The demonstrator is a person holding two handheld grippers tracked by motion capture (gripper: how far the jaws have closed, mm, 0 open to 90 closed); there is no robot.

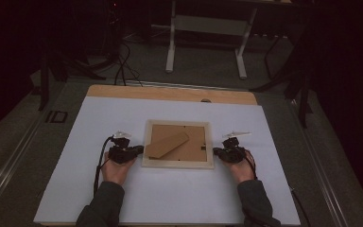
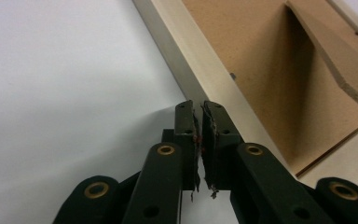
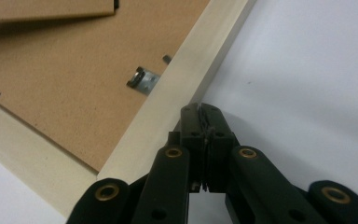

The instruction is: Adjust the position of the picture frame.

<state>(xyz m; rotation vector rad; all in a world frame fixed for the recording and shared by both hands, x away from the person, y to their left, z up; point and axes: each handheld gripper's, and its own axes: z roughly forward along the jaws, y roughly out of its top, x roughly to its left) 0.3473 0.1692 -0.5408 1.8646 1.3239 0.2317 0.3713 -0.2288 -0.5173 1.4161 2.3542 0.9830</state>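
Observation:
A pale wooden picture frame [image 1: 177, 164] lies face down on the white table, its brown backing board [image 1: 196, 142] up and the cardboard stand [image 1: 167, 144] lying slantwise across it. My left gripper [image 1: 139, 149] rests at the frame's left rim [image 2: 205, 70]; in the left gripper view its tips [image 2: 198, 105] stand a thin slit apart with nothing between them. My right gripper [image 1: 216, 151] sits at the right rim [image 3: 186, 79]. Its tips [image 3: 201, 108] are pressed together and empty, close to a small metal clip [image 3: 143, 80]. The stand [image 2: 340, 60] rises off the backing.
The white sheet [image 1: 170, 198] covers a wooden tabletop whose bare strip [image 1: 170, 93] shows at the far edge. Beyond it, on the dark floor, stand white desk legs [image 1: 170, 47] and loose cables [image 1: 120, 66]. A person's forearms in grey sleeves enter from the bottom.

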